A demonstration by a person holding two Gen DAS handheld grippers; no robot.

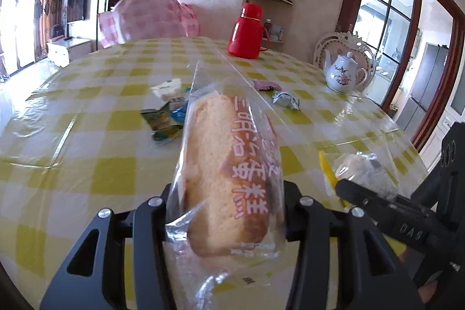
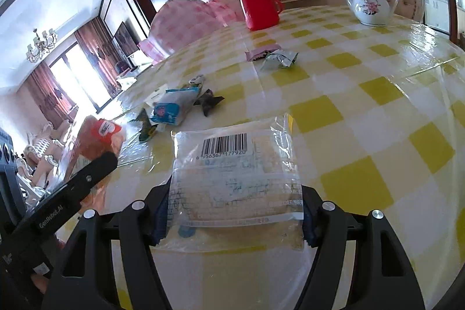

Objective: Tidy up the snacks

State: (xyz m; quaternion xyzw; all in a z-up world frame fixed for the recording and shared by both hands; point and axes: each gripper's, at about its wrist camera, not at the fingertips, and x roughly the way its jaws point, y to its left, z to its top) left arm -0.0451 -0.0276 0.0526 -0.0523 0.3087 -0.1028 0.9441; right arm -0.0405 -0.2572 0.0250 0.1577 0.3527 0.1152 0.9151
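Surroundings: small snack packets [image 1: 165,118] lie scattered near the red flask [image 1: 245,31].
Left gripper [image 1: 225,211]: pinches a clear-wrapped sponge cake [image 1: 221,164].
Right gripper [image 2: 235,211]: clamps a flat barcoded packet [image 2: 235,164], contents perhaps biscuit.

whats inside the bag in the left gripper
A long golden sponge cake fills the clear bag. Pink lettering covers its right side, and the left gripper hides its lower edges.

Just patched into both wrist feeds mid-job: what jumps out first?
Each set of tongs holds a snack: the left tongs clamp a long golden sponge cake in a clear printed wrapper, and the right tongs grip a flat clear packet with a barcode. Behind them, on the yellow-and-white checked tablecloth, a bright red plastic thermos jug stands at the far edge, with a white floral porcelain teapot to its right.
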